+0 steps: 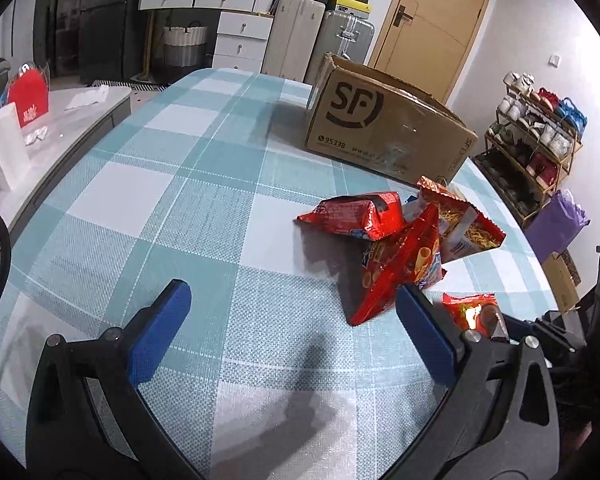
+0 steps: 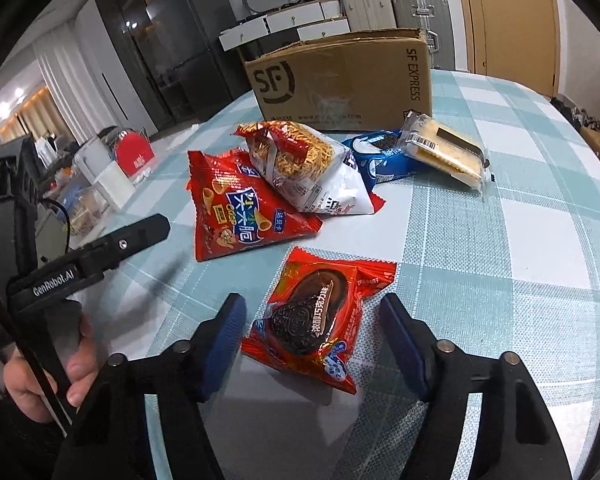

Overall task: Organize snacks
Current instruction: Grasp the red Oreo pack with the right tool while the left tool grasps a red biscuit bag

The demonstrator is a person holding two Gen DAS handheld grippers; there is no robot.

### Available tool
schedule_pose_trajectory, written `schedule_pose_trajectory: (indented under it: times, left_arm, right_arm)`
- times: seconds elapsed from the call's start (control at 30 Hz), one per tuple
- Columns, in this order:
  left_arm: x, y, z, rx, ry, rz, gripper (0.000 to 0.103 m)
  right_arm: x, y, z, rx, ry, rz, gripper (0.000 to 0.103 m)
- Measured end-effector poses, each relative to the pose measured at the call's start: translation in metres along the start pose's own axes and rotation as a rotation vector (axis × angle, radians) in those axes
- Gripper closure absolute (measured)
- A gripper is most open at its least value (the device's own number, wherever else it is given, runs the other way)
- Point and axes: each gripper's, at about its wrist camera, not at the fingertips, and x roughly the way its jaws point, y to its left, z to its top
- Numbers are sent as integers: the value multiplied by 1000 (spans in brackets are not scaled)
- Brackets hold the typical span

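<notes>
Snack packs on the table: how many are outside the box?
5. Chocolate cookie pack between the right gripper's fingers; red chip bag farther left; noodle bag lying on it; blue pack and clear cracker pack near the box. More may hide.

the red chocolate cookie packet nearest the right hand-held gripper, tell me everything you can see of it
The red chocolate cookie packet is a glossy, sealed plastic wrapper with crimped zigzag ends, printed with a dark sandwich cookie, a chocolate-coated piece and Chinese text. It lies flat on the checked tablecloth, turned at an angle, apart from the other snacks. It sits between the open blue fingers of the right hand-held gripper, which do not appear to touch it. In the left wrist view only its top shows behind a finger.
</notes>
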Motion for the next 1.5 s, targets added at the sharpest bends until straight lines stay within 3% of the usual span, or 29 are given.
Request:
schedule_pose_trajectory:
  times: [0.27, 0.8, 1.1, 1.17, 1.37, 1.47, 1.5]
  left_arm:
    - [6, -1, 0, 0, 19, -11, 1]
    - [20, -20, 1, 53, 105, -78, 1]
    - [46, -41, 17, -10, 172, -149, 1]
    - [57, -48, 21, -13, 208, -150, 1]
    - [69, -60, 28, -7, 194, -136, 2]
    - [71, -66, 28, 2, 193, -139, 10]
    - [71, -68, 27, 6, 194, -144, 23]
  right_arm:
    - [1, 5, 0, -30, 3, 1, 58]
    - [-15, -24, -2, 110, -76, 118, 59]
    - [-25, -39, 6, 69, -117, 49, 59]
    - [-26, -47, 6, 96, -124, 56, 59]
    - [-27, -59, 6, 143, -130, 103, 59]
    - [-27, -59, 6, 137, -137, 116, 59]
    - [-27, -59, 6, 138, -138, 120, 59]
